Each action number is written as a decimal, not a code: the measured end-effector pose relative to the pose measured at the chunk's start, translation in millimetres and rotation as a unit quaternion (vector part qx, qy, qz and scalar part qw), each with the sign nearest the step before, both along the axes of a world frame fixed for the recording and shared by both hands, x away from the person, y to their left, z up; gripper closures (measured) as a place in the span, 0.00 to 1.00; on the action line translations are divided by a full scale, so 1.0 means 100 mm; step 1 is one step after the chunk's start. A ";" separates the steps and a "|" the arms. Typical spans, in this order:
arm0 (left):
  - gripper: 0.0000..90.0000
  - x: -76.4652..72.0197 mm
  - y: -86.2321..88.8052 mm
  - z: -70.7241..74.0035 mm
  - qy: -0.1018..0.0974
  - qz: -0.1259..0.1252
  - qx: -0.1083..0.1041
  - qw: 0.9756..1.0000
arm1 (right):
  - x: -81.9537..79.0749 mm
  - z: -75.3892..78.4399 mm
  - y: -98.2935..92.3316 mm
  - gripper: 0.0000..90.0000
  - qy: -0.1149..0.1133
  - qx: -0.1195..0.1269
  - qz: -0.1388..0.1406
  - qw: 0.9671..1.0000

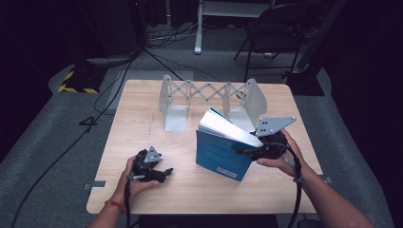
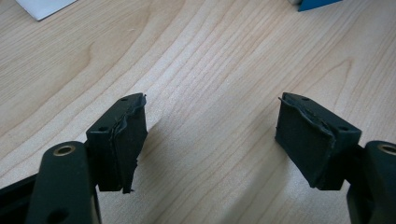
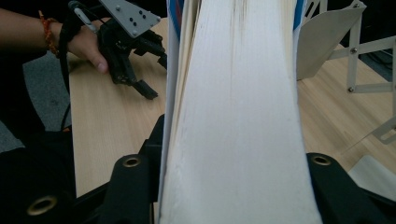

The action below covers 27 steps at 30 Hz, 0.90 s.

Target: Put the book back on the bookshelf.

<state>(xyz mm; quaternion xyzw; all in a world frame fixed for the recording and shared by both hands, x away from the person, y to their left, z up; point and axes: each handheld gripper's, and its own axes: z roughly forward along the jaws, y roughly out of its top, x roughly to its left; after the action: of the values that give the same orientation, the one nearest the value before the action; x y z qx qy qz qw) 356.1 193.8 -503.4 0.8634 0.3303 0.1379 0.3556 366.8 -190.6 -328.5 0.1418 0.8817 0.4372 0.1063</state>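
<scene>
A thick blue book [image 1: 221,154] stands tilted on the wooden table [image 1: 190,190], right of centre, with its white page block facing up and right. My right gripper [image 1: 244,149] is shut on that upper edge. In the right gripper view the pages [image 3: 233,116] fill the space between the jaws. My left gripper [image 1: 164,173] hovers low over the table's front left, apart from the book. Its pads [image 2: 123,140] stand wide with only bare wood between them, so it is open and empty. A blue corner of the book [image 2: 317,3] shows far off.
An expanding metal book rack [image 1: 209,92] with scissor links and two upright end plates stands at the back of the table, just behind the book. Past the table's far edge are a folding chair [image 1: 280,23], cables and stands on the floor.
</scene>
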 end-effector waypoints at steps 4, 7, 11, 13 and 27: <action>0.26 0.02 0.00 0.00 0.001 0.002 0.003 1.000 | 0.05 0.03 0.02 0.59 0.021 0.000 0.000 1.000; 0.26 0.02 -0.01 0.00 0.004 0.002 -0.001 1.000 | 0.07 0.05 0.06 0.60 0.026 -0.005 0.003 1.000; 0.28 0.01 -0.02 0.00 0.006 0.002 -0.002 1.000 | 0.09 0.06 0.07 0.66 0.026 0.001 -0.001 1.000; 0.28 0.01 -0.02 0.00 0.006 0.002 -0.003 1.000 | 0.08 0.05 0.06 0.67 0.024 0.003 -0.004 1.000; 0.27 0.02 -0.02 0.00 0.006 0.002 -0.002 1.000 | 0.10 0.06 -0.04 0.68 0.021 0.003 -0.032 0.999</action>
<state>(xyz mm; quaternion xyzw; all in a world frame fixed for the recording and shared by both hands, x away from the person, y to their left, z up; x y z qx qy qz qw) 357.7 191.5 -503.5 0.8627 0.3348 0.1327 0.3550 377.1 -194.6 -322.3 0.1793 0.8777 0.4328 0.1010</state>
